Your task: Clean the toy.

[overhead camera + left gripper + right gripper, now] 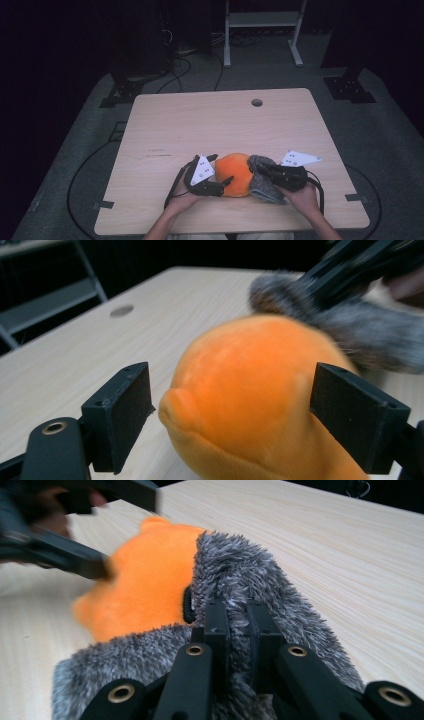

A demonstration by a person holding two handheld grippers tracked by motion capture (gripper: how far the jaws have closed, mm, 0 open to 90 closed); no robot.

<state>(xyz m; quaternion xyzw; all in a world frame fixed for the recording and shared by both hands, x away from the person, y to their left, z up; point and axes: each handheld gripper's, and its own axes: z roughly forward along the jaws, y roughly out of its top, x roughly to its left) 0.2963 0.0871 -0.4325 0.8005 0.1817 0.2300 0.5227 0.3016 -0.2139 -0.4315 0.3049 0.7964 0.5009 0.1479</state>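
- The left gripper (218, 170) lies low over the near middle of the wooden table (210, 125), held in the person's left hand (182, 200), and points toward the orange plush toy (236, 174).
- In the left gripper view its jaws stand spread wide, one on each side of the plush toy's (250, 390) orange body. There is a clear gap between the left pad (125, 410) and the fabric; the right pad (357, 415) sits at the toy's edge, and whether it touches cannot be told.
- The left gripper therefore pinches nothing — the toy is between the jaws but not pressed by them.
- The right gripper (260, 169), in the person's right hand (302, 197), comes in from the right side of the toy. Its jaws are pressed together on the grey furry part (264, 180) of the toy.
- In the right gripper view the two black jaws stand nearly together with a fold of the grey fur (240, 580) pinched between them — the fingertips (218, 611) are sunk into the pile.
- The plush toy rests on the table near its front edge, between the two grippers, with the orange part (145, 585) toward the left gripper and the grey part toward the right.
- A round hole (257, 102) lies in the table's far edge, well apart from the toy.
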